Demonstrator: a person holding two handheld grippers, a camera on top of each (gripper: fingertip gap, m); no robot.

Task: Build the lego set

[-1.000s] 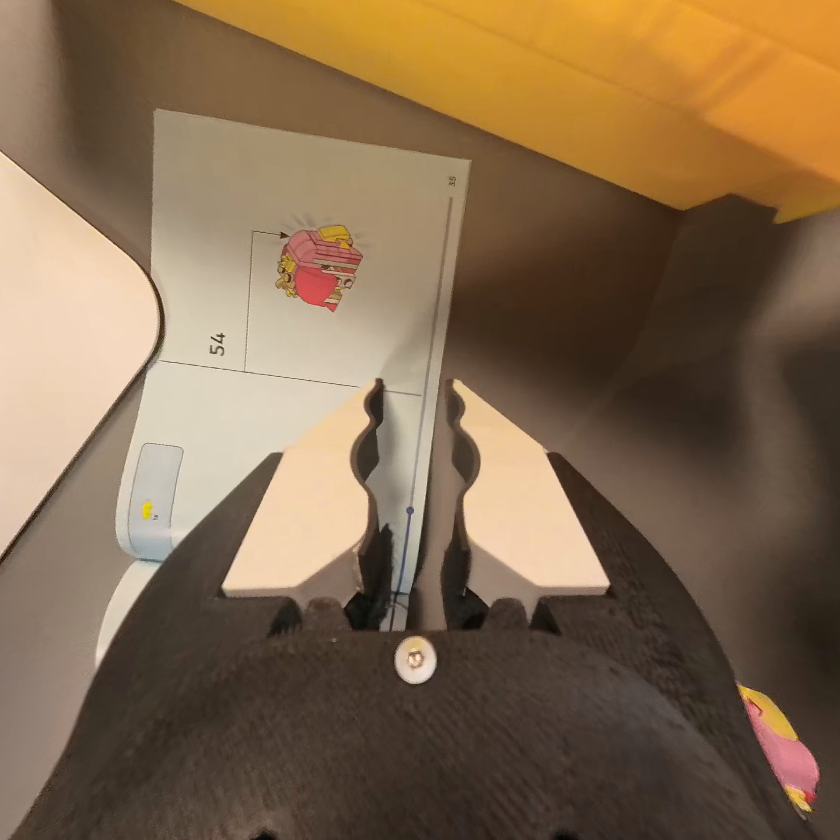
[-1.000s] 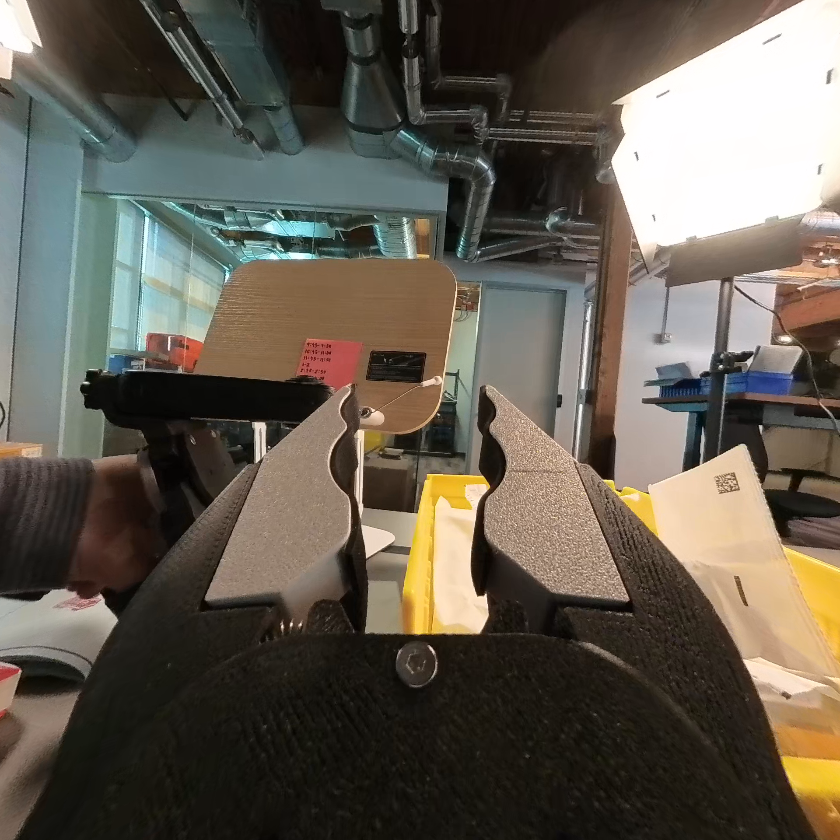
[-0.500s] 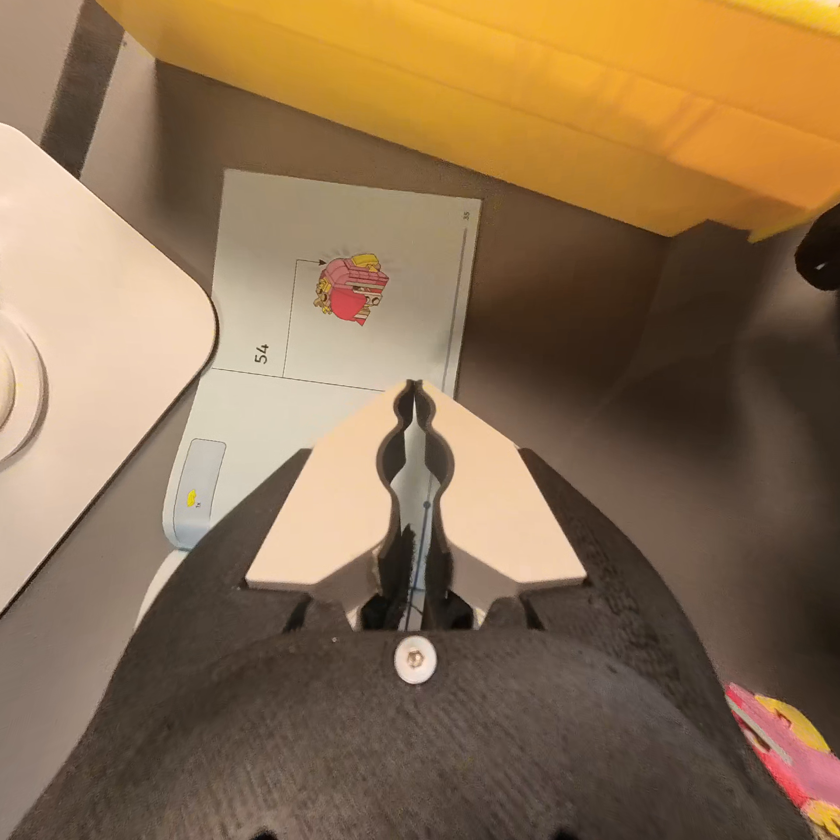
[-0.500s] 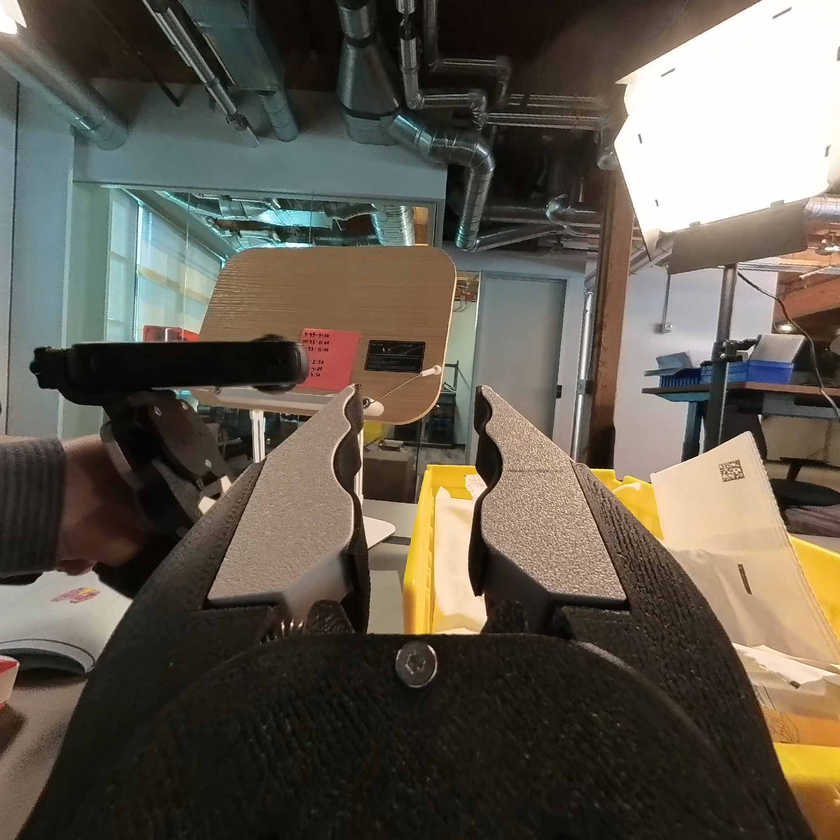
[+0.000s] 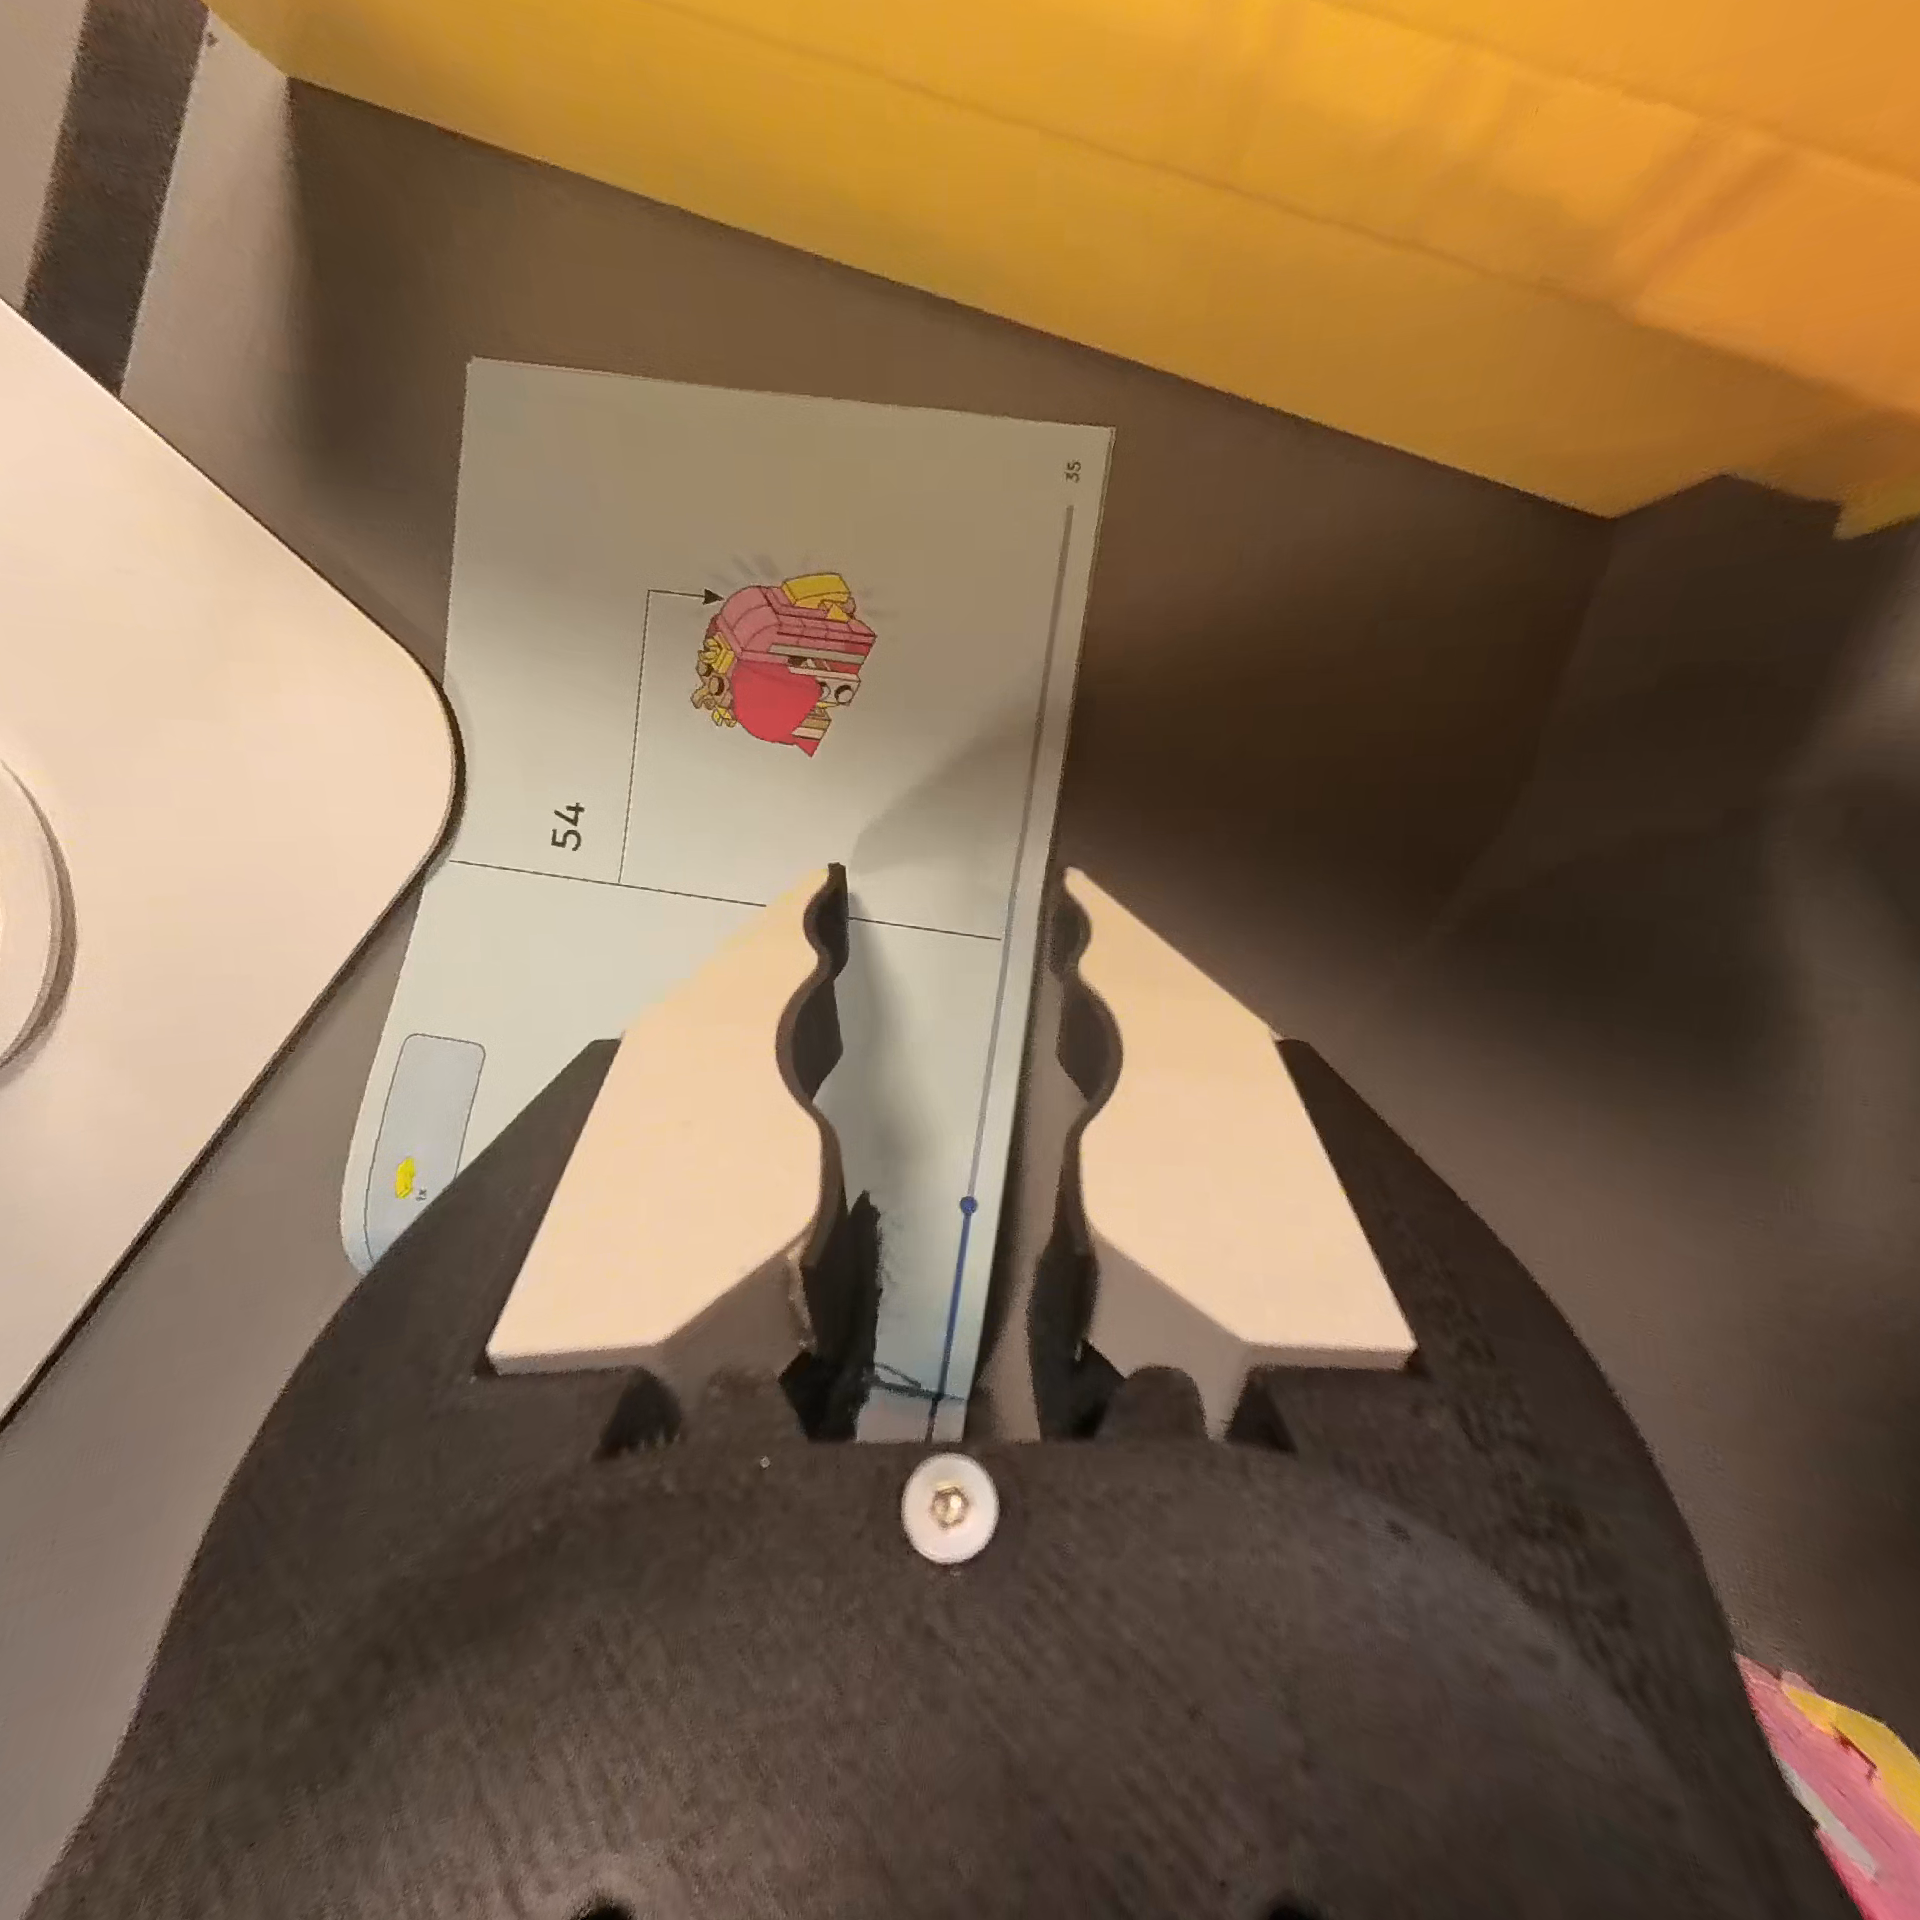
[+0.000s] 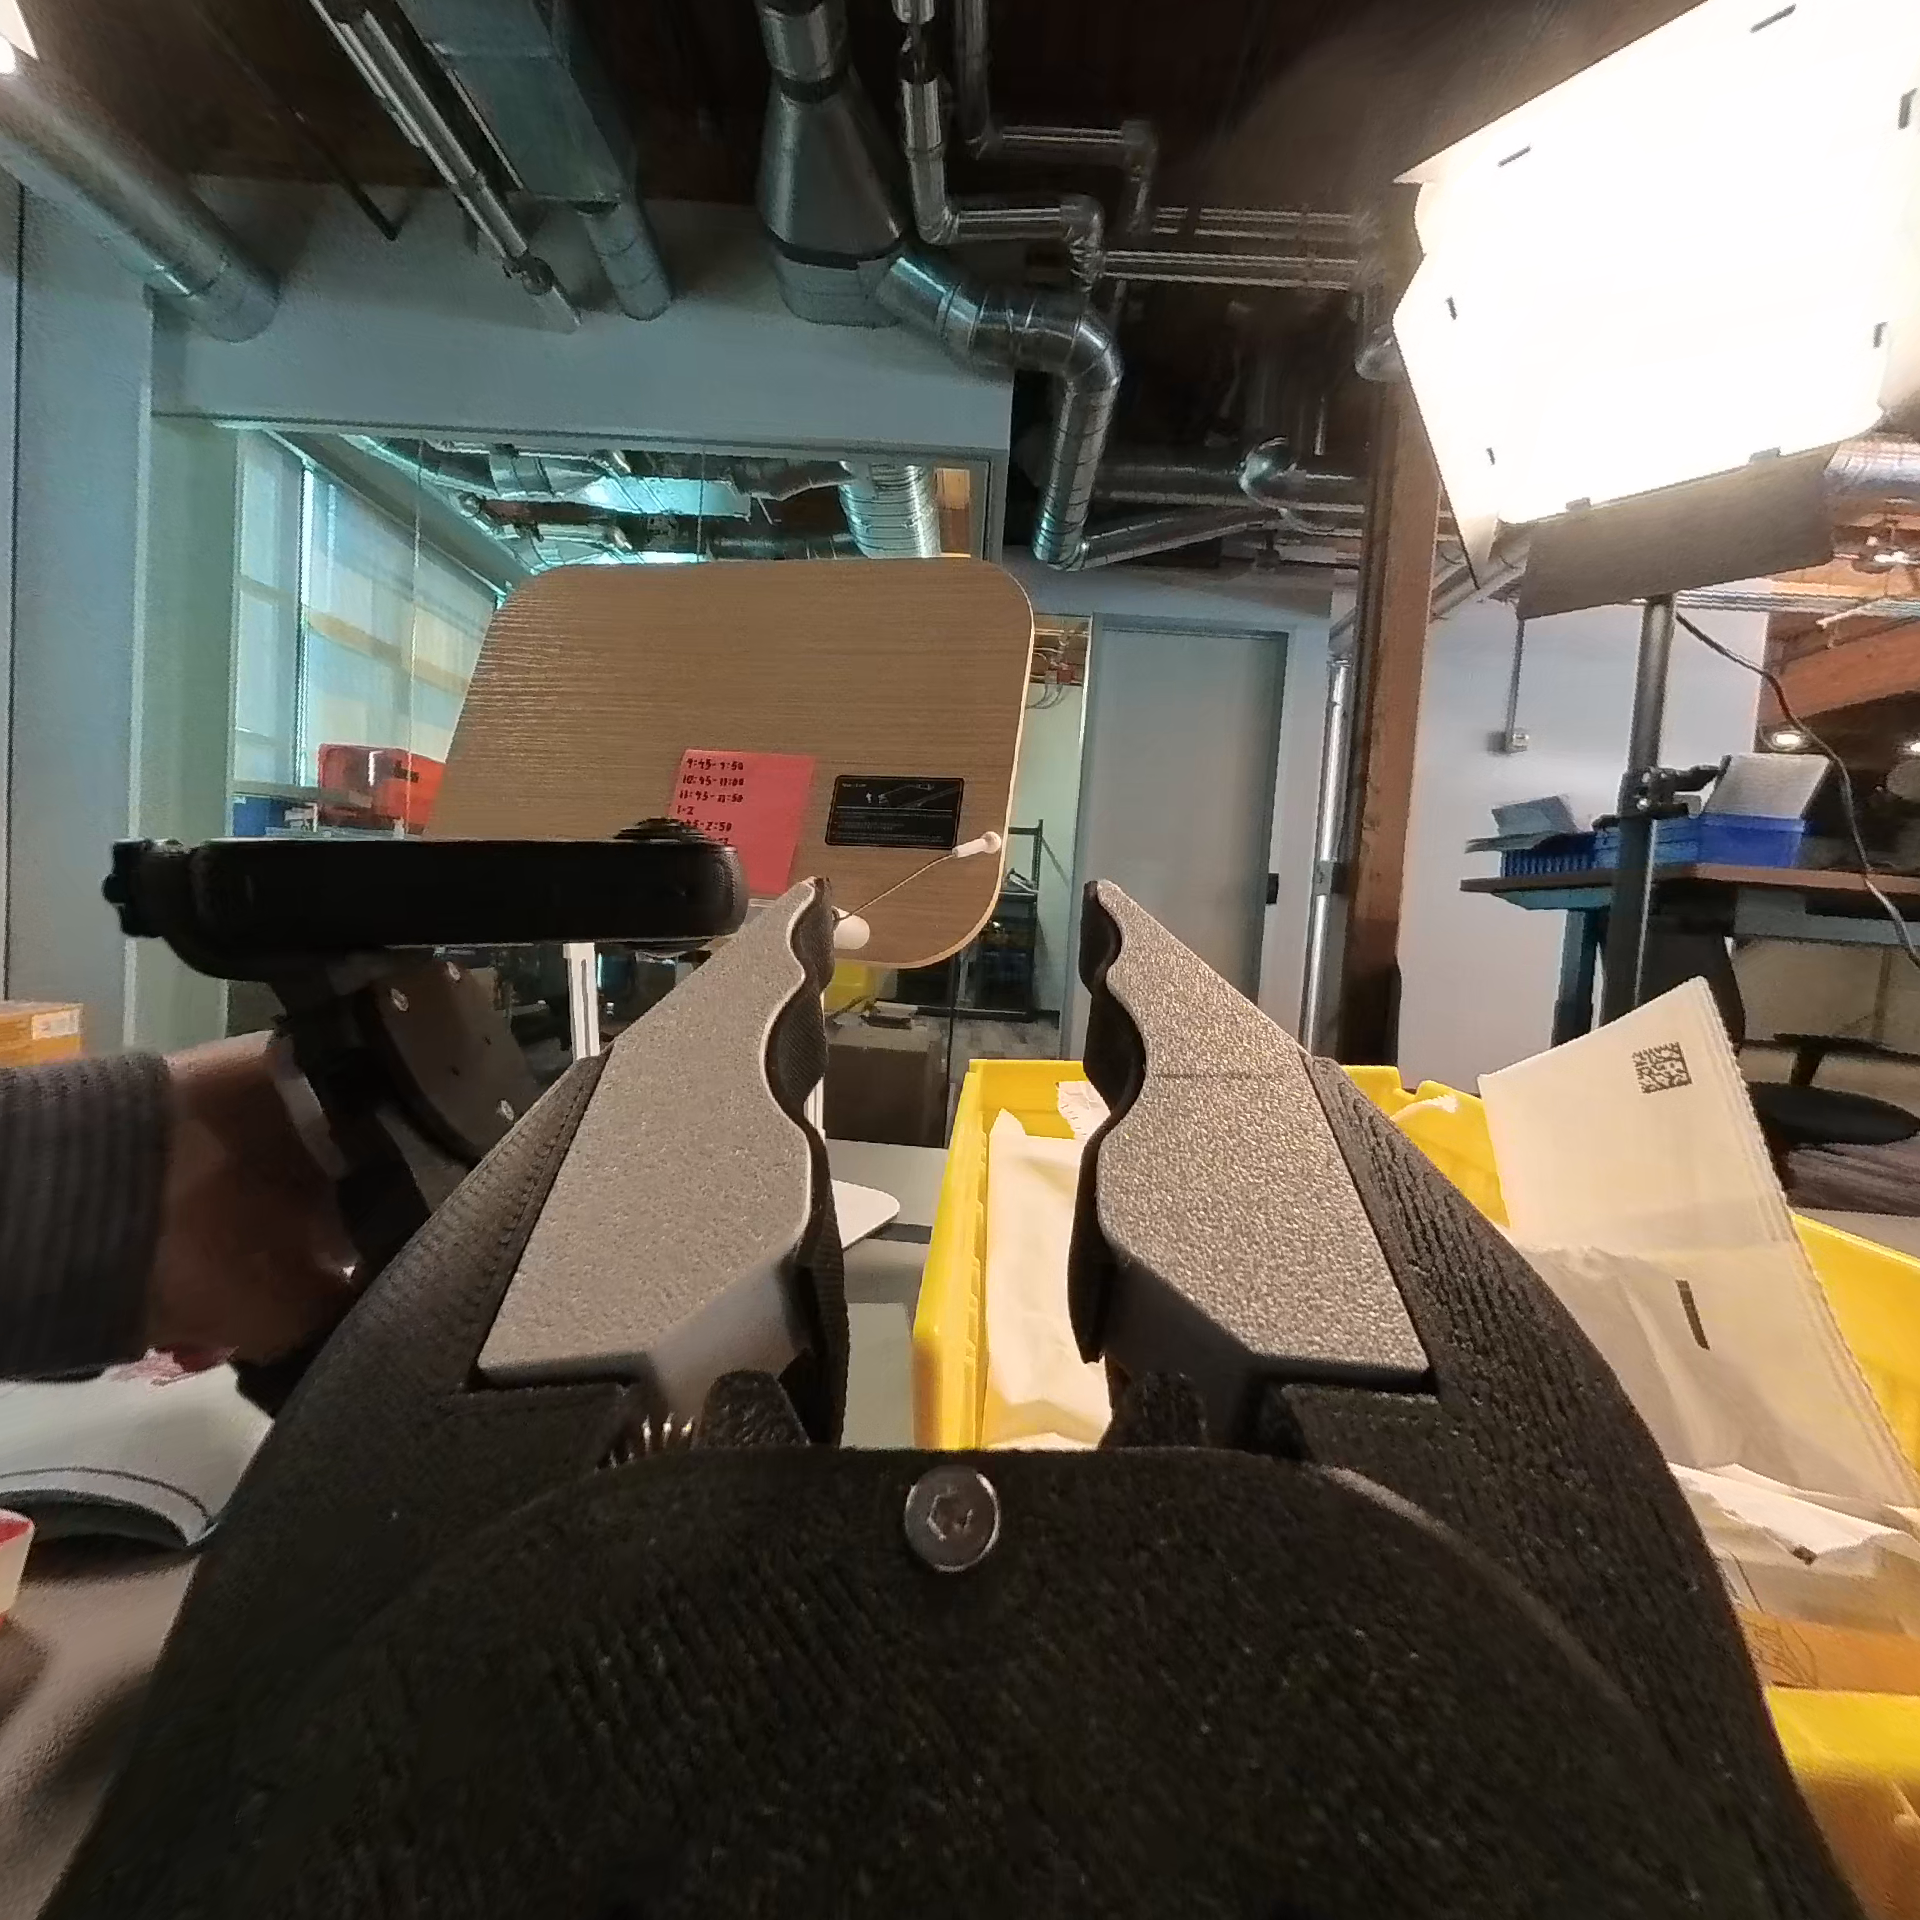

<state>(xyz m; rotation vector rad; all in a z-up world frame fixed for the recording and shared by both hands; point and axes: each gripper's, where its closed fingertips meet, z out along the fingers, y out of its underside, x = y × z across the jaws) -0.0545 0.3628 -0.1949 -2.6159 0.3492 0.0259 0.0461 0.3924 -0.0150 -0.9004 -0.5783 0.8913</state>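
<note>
Grey matte counter [image 5: 1351, 831] is carrying a glossy pale-blue booklet page [image 5: 748, 520] beside a yellow plastic bin [image 5: 1143, 156]. Left gripper [image 5: 948, 883] is pointing down, jaws spread astride the page's edge. Right gripper [image 6: 954, 899] is hanging level, spread, bare.

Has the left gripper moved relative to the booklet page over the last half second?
Yes. The left gripper has come closer to the booklet page, which now looks larger, and its fingers, shut half a second ago, now stand apart astride the page's right edge.

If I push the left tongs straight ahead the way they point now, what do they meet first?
Most likely the light blue instruction booklet page: the open left tongs straddle its right edge, pointing down at it, with the dark tabletop beneath. How close is unclear.
</note>
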